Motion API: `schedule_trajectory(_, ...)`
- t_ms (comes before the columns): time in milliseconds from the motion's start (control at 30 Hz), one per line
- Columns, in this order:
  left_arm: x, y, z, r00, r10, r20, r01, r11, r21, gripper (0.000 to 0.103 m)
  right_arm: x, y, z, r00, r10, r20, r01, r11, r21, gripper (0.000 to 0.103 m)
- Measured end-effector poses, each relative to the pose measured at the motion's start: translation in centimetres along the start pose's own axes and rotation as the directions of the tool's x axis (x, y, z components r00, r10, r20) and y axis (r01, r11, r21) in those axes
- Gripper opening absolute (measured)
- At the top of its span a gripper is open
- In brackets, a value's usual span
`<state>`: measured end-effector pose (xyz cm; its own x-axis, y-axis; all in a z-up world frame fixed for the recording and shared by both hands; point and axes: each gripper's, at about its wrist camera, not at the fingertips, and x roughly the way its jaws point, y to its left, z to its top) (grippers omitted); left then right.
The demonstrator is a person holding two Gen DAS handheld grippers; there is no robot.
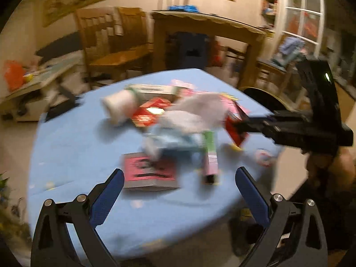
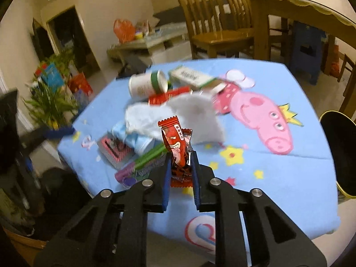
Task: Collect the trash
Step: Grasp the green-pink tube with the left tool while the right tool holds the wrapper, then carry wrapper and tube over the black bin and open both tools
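Observation:
A pile of trash lies on a blue table [image 1: 77,151]: a white tissue [image 2: 195,115], a white cup with a green band [image 2: 146,84], a red box [image 1: 151,109], a pink-and-black box [image 1: 149,173] and a green-and-purple carton [image 2: 144,162]. My right gripper [image 2: 181,155] is shut on a red snack wrapper [image 2: 175,142] and holds it above the table; it also shows in the left wrist view [image 1: 240,126]. My left gripper [image 1: 180,178] is open and empty, just before the pink-and-black box.
A black bin with a gold rim [image 2: 340,155] stands at the table's right edge, also in the left wrist view [image 1: 262,95]. Wooden chairs [image 2: 213,17] and a wooden table [image 1: 207,33] stand behind. A plant [image 2: 51,102] stands at left.

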<state>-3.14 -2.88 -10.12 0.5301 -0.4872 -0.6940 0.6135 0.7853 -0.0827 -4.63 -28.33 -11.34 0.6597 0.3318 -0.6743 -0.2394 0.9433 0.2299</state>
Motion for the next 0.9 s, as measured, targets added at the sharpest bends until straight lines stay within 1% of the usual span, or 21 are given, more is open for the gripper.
schedule_trajectory(100, 2.4, -1.9, 0.6, 0.998, -0.052, -0.038, 0.052, 0.999, 0.008, 0.096, -1.5, -1.4, 0.1, 0.999, 0.0, 0.046, -0.001, 0.999, 0.035, 0.017)
schedule_trajectory(200, 4.7, -3.9, 1.1, 0.995, -0.083, -0.063, 0.087, 0.995, 0.056, 0.096, -2.2, -2.8, -0.3, 0.998, 0.021, 0.064, -0.025, 0.997, 0.07, 0.017)
schedule_trajectory(267, 5.9, -4.3, 1.3, 0.99, -0.105, -0.09, 0.111, 0.992, 0.067, 0.095, -2.5, -3.3, -0.6, 0.997, 0.026, 0.074, -0.032, 0.996, 0.08, 0.017)
schedule_trajectory(300, 6.7, -4.3, 1.5, 0.987, -0.12, -0.108, 0.128, 0.99, 0.066, 0.091, -2.5, -3.4, -0.7, 0.997, 0.026, 0.078, -0.033, 0.996, 0.081, 0.017)
schedule_trajectory(333, 7.2, -4.1, 1.6, 0.985, -0.118, -0.124, 0.126, 0.99, 0.058, 0.084, -2.6, -3.6, -0.8, 0.996, 0.03, 0.085, -0.037, 0.996, 0.083, 0.017)
schedule_trajectory(400, 8.2, -3.5, 1.6, 0.98, -0.124, -0.155, 0.13, 0.991, 0.026, 0.081, -2.9, -4.0, -1.0, 0.994, 0.04, 0.097, -0.049, 0.995, 0.091, 0.017)
schedule_trajectory(433, 8.9, -3.0, 1.6, 0.976, -0.145, -0.166, 0.145, 0.989, -0.008, 0.074, -3.0, -4.2, -1.1, 0.994, 0.045, 0.105, -0.055, 0.994, 0.096, 0.017)
schedule_trajectory(467, 9.2, -2.7, 1.5, 0.972, -0.155, -0.176, 0.152, 0.988, -0.028, 0.066, -3.0, -4.4, -1.2, 0.993, 0.046, 0.109, -0.058, 0.993, 0.101, 0.017)
schedule_trajectory(500, 9.2, -2.4, 1.5, 0.975, -0.148, -0.165, 0.144, 0.989, -0.036, 0.052, -3.1, -4.6, -1.2, 0.992, 0.048, 0.113, -0.06, 0.993, 0.105, 0.017)
schedule_trajectory(533, 9.2, -2.2, 1.7, 0.971, -0.163, -0.173, 0.158, 0.986, -0.043, 0.023, -3.2, -4.9, -1.2, 0.991, 0.05, 0.12, -0.064, 0.991, 0.113, 0.017)
schedule_trajectory(567, 9.2, -2.0, 1.7, 0.969, -0.172, -0.176, 0.165, 0.985, -0.055, 0.018, -3.2, -4.9, -1.3, 0.991, 0.052, 0.124, -0.067, 0.991, 0.117, 0.017)
schedule_trajectory(600, 9.2, -1.5, 1.6, 0.963, -0.203, -0.176, 0.189, 0.977, -0.094, 0.018, -3.3, -5.1, -1.3, 0.99, 0.055, 0.128, -0.071, 0.99, 0.122, 0.017)
schedule_trajectory(667, 9.0, -1.3, 1.3, 0.963, -0.208, -0.17, 0.19, 0.975, -0.119, 0.018, -3.5, -5.2, -1.4, 0.989, 0.054, 0.136, -0.071, 0.99, 0.125, 0.017)
schedule_trajectory(767, 8.3, -2.2, 0.9, 0.976, -0.14, -0.165, 0.127, 0.988, -0.085, 0.018, -3.7, -5.3, -1.3, 0.988, 0.053, 0.145, -0.071, 0.989, 0.128, 0.017)
schedule_trajectory(900, 6.9, -3.9, 1.9, 0.988, -0.09, -0.126, 0.086, 0.996, -0.034, 0.018, -3.8, -5.6, -1.6, 0.99, 0.039, 0.138, -0.059, 0.988, 0.14, 0.017)
